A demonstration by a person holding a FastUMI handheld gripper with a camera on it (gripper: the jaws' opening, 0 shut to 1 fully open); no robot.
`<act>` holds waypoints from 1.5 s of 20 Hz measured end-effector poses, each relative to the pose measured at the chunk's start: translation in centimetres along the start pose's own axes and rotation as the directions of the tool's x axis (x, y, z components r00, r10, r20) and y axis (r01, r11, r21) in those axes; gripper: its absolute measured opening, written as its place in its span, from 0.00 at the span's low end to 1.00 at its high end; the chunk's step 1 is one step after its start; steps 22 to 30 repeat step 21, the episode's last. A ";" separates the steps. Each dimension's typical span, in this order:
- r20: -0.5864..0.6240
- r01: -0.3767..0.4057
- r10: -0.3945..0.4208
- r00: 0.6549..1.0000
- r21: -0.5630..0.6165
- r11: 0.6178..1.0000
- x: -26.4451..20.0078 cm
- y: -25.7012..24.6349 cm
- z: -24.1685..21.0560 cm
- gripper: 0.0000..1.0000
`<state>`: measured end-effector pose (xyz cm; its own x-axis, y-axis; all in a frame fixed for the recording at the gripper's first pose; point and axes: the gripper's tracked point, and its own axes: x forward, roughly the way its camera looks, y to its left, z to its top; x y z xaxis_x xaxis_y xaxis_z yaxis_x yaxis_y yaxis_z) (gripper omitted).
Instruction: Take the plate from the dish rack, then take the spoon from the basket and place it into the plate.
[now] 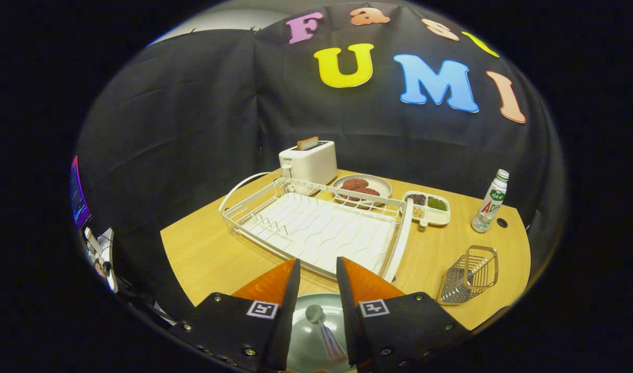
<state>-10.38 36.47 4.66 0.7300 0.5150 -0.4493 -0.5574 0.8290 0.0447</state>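
Observation:
A pale green plate (308, 342) lies on the wooden table at the near edge, under my fingers. A metal spoon (321, 326) with a striped handle lies in the plate, bowl toward the rack, seen through the gap between my fingers. My gripper (318, 260) hangs above it, open, and neither orange finger (272, 282) touches the spoon. The white dish rack (316, 228) stands just ahead of the fingertips with nothing in it. The wire basket (469, 274) sits to the right of the rack, with nothing inside.
Behind the rack stand a white toaster (308, 160) with a slice in it, a plate of brown patties (362, 187) and a divided snack tray (427, 207). A bottle (490, 202) stands at the far right by a cable hole.

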 end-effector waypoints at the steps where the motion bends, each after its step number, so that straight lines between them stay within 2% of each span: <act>1: 0.018 0.022 -0.023 1.000 0.021 1.000 -0.5 -0.9 0.7 0.45; 4: 0.086 0.099 -0.107 0.991 0.087 0.991 -3.2 -3.8 3.1 0.45; 7: 0.150 0.190 -0.212 0.966 0.147 0.971 -6.9 -8.0 5.3 0.45; 12: 0.269 0.353 -0.402 0.876 0.212 0.911 -14.2 -14.8 9.7 0.44; 14: 0.319 0.411 -0.465 0.826 0.224 0.884 -16.9 -16.8 11.4 0.44; 15: 0.352 0.425 -0.477 0.805 0.218 0.879 -17.5 -17.3 12.4 0.47; 17: 0.389 0.445 -0.482 0.785 0.186 0.876 -18.5 -18.0 13.1 0.96; 19: 0.406 0.485 -0.510 0.759 0.170 0.858 -19.1 -18.7 13.2 0.96; 20: 0.406 0.490 -0.513 0.756 0.167 0.855 -19.1 -18.7 13.0 0.96; 30: 0.405 0.488 -0.512 0.758 0.168 0.856 -19.0 -18.5 12.8 0.96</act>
